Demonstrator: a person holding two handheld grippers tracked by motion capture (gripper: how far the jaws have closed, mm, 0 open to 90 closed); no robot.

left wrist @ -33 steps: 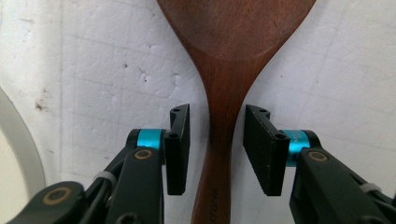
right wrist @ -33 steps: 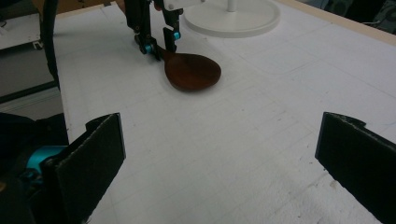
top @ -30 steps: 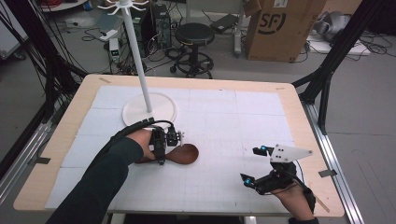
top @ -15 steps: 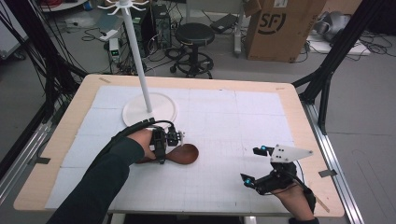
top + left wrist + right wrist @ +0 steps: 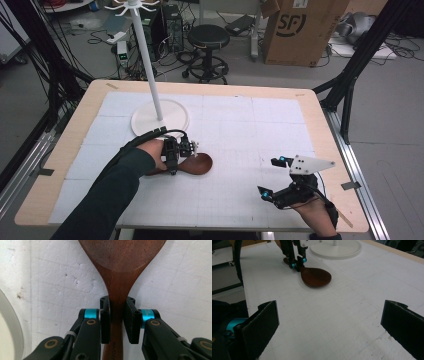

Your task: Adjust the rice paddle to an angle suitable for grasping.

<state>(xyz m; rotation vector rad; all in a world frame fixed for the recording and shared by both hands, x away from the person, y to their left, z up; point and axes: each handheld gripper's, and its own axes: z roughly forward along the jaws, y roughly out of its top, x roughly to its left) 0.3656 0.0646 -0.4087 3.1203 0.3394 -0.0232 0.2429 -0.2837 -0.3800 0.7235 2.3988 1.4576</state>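
A dark wooden spoon (image 5: 197, 164) lies flat on the white mat, bowl to the right. My left gripper (image 5: 179, 161) reaches down over its neck. In the left gripper view the jaws (image 5: 117, 307) have just been closing, and both black pads now touch the sides of the spoon's (image 5: 122, 260) narrow handle. My right gripper (image 5: 271, 176) rests near the front right of the table, jaws wide open with nothing between them (image 5: 334, 325). From there I see the spoon (image 5: 315, 277) and the left gripper (image 5: 298, 263) farther off.
A white coat-stand with a round base (image 5: 160, 117) and tall pole (image 5: 147, 55) stands behind the left hand; its base (image 5: 335, 248) also appears in the right gripper view. The table's wooden rim (image 5: 330, 140) frames the mat. A stool and a cardboard box stand beyond.
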